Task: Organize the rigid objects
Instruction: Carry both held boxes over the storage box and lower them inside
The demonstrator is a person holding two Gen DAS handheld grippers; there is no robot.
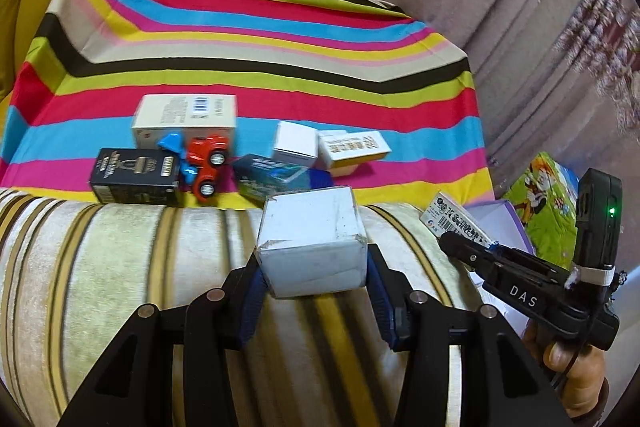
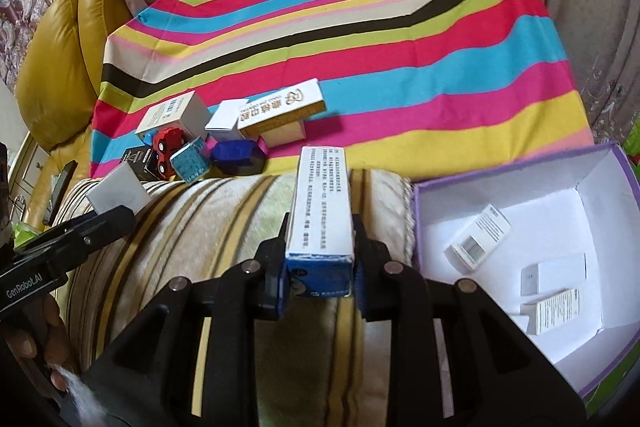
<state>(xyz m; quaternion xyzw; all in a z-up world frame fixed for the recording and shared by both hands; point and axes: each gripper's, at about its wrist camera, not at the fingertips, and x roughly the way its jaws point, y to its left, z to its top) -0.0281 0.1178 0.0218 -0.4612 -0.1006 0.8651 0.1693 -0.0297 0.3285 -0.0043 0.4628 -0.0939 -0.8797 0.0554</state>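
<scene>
My left gripper (image 1: 312, 267): matte black angular frame with triangular cut-outs, four round silver pivot pins across the linkage, two fingers faced with dark blue ribbed pads (image 1: 250, 303). My right gripper (image 2: 320, 259): same black frame, same four silver pins, blue pads on the inner faces. Seen from the left wrist view, the right unit's side bears white lettering "DAS", a black camera block with a small green light, a white strap round it, and a thin black cable. From the right wrist view, the left unit's side reads "GenRobot.AI" in white.
</scene>
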